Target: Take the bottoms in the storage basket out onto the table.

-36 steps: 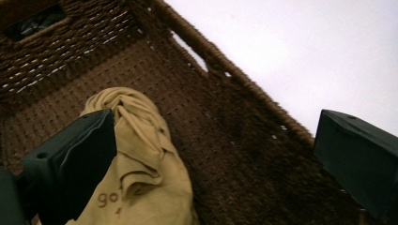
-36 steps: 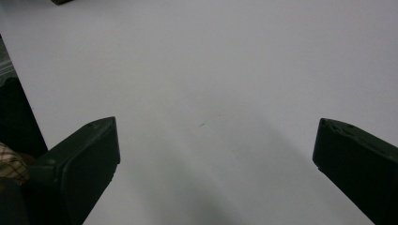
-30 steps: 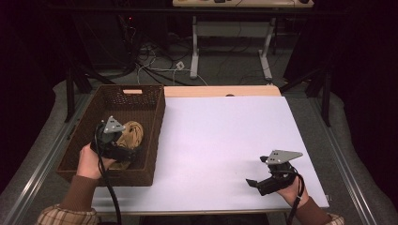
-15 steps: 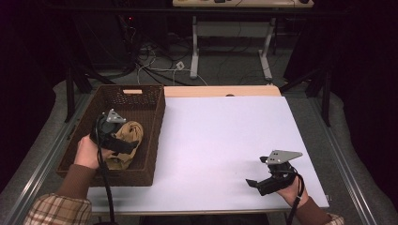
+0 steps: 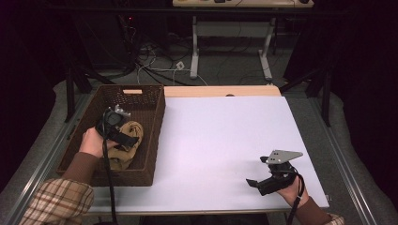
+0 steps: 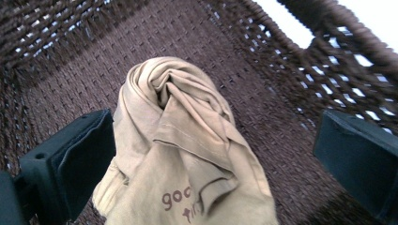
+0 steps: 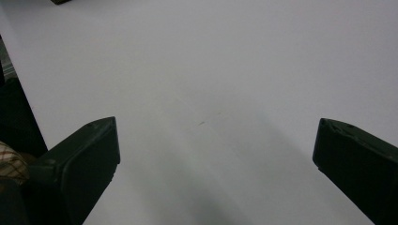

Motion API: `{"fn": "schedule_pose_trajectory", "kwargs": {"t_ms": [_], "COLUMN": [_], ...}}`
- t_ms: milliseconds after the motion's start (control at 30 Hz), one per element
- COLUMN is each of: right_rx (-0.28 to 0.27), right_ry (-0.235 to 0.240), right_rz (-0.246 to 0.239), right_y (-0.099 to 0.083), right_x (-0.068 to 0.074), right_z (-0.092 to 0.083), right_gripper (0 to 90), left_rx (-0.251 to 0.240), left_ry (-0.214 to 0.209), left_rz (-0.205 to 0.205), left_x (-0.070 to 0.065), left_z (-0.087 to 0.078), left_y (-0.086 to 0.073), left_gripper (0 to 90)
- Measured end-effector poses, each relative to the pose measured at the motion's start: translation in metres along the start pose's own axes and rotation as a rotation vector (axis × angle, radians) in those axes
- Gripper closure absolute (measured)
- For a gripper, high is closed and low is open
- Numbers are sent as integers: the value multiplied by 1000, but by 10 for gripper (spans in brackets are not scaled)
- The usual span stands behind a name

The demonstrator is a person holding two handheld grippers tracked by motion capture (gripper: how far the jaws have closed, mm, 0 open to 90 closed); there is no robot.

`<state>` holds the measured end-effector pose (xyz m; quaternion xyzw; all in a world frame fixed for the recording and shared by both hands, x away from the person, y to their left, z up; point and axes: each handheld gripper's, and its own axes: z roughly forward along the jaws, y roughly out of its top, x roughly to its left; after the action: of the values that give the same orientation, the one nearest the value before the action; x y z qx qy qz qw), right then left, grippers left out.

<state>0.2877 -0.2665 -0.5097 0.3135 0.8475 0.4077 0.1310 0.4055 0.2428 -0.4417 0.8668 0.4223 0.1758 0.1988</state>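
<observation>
Your left gripper (image 6: 211, 154) stands released, its two black blocky jaws spread wide at the lower left and right of the left gripper view, with the tan cloth (image 6: 183, 150) between them; the left jaw sits just beside the fabric, the right jaw well apart from it. The cloth is soft cotton, rolled and twisted into a lumpy bundle with dark printed lettering near the bottom edge; its long axis runs from the bottom of that frame up toward the centre, twisted end pointing up. It lies inside the dark brown woven basket (image 5: 155, 105), rectangular, open-weave walls, at the left of the high view. Your left hand (image 5: 91, 140) holds that gripper over the basket. Your right gripper (image 5: 257, 183) is also released, jaws apart, resting low over the smooth white table (image 5: 225, 131) at lower right.
</observation>
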Motion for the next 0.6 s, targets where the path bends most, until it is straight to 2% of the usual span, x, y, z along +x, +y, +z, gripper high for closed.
{"fn": "schedule_pose_trajectory", "kwargs": {"t_ms": [333, 600], "right_rx": [0, 1], "right_ry": [1, 2], "right_rz": [1, 2], "right_y": [0, 0], "right_x": [0, 0], "right_z": [0, 0], "right_gripper": [5, 5], "left_rx": [58, 107], "left_ry": [-11, 3], "left_rz": [-14, -22], "left_x": [14, 24], "left_z": [19, 34], "left_y": [5, 5], "left_gripper": [0, 0]}}
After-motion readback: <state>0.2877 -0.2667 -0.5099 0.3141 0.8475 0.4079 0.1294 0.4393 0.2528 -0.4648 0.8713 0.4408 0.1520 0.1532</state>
